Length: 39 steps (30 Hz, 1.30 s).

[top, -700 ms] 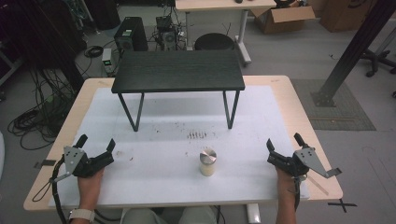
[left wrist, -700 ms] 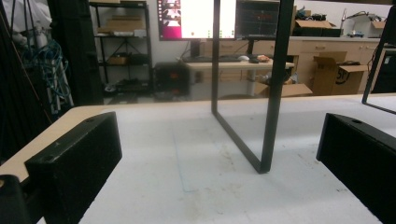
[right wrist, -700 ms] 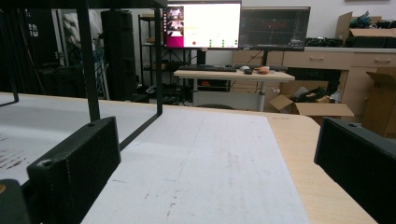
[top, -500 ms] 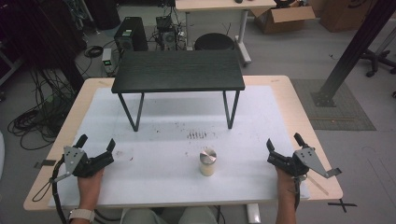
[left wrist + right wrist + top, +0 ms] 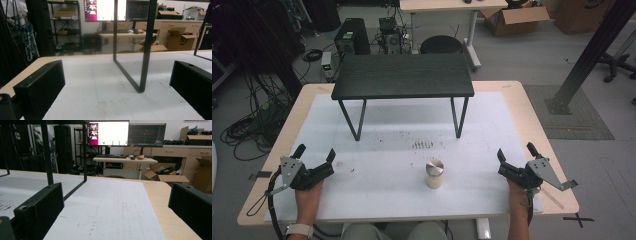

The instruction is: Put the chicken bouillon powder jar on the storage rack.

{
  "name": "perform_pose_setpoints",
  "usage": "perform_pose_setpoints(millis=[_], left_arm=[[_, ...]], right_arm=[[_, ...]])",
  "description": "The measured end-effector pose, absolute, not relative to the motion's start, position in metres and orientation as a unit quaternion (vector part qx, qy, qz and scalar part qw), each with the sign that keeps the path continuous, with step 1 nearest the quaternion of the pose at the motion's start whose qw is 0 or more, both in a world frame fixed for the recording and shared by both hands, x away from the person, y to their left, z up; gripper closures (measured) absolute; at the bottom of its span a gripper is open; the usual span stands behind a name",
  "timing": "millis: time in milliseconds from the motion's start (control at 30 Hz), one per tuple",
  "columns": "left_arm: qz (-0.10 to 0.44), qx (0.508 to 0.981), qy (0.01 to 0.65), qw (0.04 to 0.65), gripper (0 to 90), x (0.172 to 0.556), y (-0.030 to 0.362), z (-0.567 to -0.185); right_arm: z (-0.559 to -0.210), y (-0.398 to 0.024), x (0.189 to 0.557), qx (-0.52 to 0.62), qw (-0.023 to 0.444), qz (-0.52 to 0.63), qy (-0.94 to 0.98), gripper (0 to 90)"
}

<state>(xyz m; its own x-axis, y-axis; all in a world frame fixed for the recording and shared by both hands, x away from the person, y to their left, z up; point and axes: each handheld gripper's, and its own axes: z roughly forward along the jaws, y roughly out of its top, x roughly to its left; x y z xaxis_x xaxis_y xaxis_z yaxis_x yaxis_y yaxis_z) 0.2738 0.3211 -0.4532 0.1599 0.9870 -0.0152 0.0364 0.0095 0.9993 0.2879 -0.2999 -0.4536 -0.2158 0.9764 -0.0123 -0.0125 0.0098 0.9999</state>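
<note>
in the high view, you are resting your left gripper (image 5: 314, 161) near the table's left front corner and your right gripper (image 5: 516, 159) near its right front corner, well apart from each other. both are lying low over the white mat (image 5: 377, 165), jaws spread wide and pointing away from you, gripping nothing. the small jar (image 5: 434, 174) is standing upright between them, a little right of centre and nearer your right gripper, its long axis vertical and its lid facing up. it is looking like a short, pale cream cylinder with a round silvery lid. behind it the black shelf (image 5: 402, 75) is standing on thin legs.

in the left gripper view, your two black jaws are sitting far apart with bare mat between them, and the shelf leg (image 5: 147, 45) is rising ahead.

in the right gripper view, the jaws are again standing wide with nothing between them, and another shelf leg (image 5: 47, 155) is showing at the left.
</note>
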Motion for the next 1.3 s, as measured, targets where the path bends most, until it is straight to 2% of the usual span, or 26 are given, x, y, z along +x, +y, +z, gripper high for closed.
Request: perform_pose_setpoints(millis=[533, 1300], left_arm=[[0.446, 0.544, 0.470, 0.533, 0.5, 0.274, 0.321, -0.453], [0.447, 0.543, 0.469, 0.534, 0.4, 0.273, 0.321, -0.453]], right_arm=[[-0.447, -0.298, 0.283, 0.437, 0.438, 0.545, 0.566, 0.2], [-0.405, -0.278, 0.254, 0.395, 0.411, 0.572, 0.589, 0.2]])
